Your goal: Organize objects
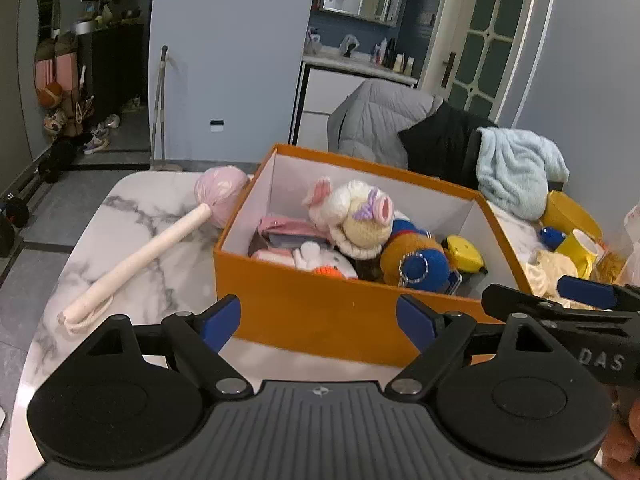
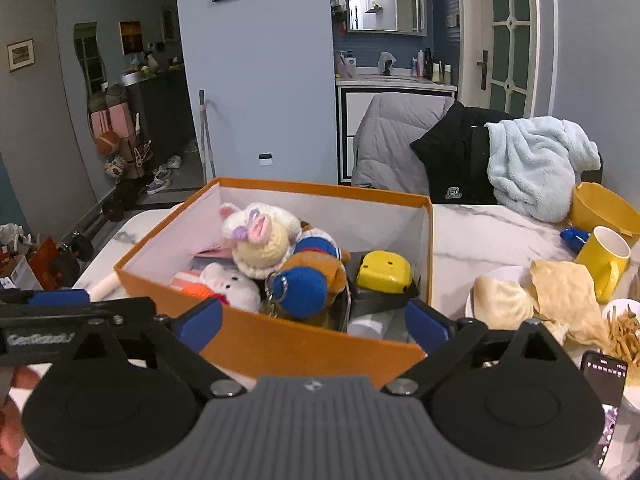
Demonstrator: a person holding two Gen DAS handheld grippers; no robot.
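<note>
An orange box with a white inside stands on the marble table. It holds a cream knitted plush with pink ears, a brown and blue knitted toy, a white plush, a yellow case and pink items. A pink ball-headed stick lies left of the box. My left gripper is open and empty before the box's near wall. Beside it, my right gripper is also open and empty, its fingers showing at the left view's right edge.
Right of the box are a plate with flatbread, a yellow mug, a yellow bowl, fries and a phone. Chairs draped with a grey jacket, black clothing and a light blue fleece stand behind the table.
</note>
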